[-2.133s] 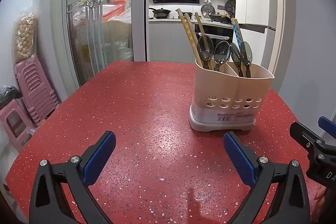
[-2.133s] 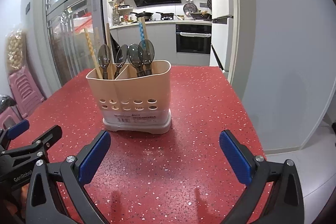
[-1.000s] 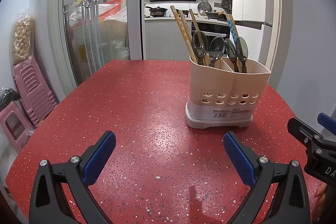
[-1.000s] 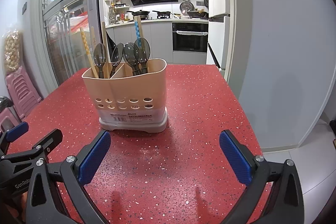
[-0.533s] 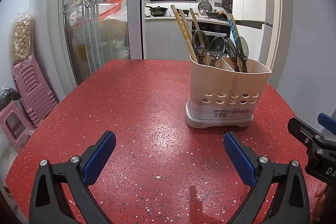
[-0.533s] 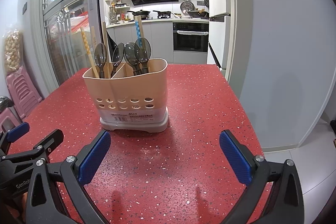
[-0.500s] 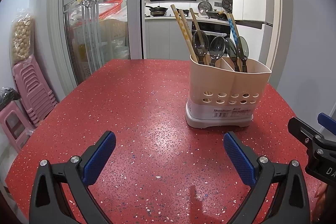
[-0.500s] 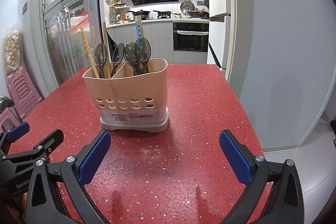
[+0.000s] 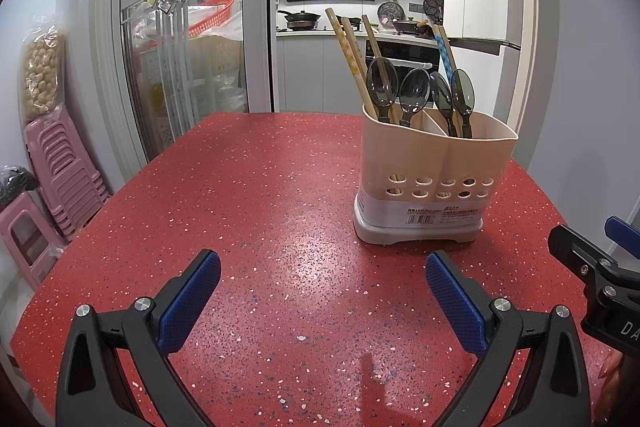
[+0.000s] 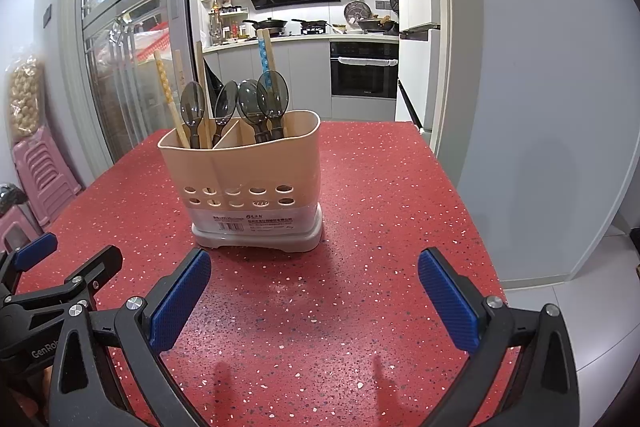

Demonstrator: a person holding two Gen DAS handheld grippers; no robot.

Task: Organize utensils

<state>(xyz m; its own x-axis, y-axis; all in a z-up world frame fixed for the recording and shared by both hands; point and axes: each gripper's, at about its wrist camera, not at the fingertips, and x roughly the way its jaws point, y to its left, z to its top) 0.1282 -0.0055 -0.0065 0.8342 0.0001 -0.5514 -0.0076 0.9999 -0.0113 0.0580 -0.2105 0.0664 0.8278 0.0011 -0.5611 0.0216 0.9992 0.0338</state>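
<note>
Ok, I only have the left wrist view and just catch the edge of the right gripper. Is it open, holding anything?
Observer: Open; the right gripper has its blue fingers wide apart with nothing between them.
Operator: Where is the holder for it?
Observer: The utensil holder stands ahead, nearer its left finger than its right.
Operator: Room on its right?
Observer: Little; the table edge runs by the right finger, with tiled floor beyond.

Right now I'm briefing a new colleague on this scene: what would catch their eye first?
The beige caddy standing alone on the red speckled table, with grey spoons and chopsticks sticking up from both compartments. Next, the open, empty left gripper and right gripper hovering low over the table short of it, blue pads wide apart.
</note>
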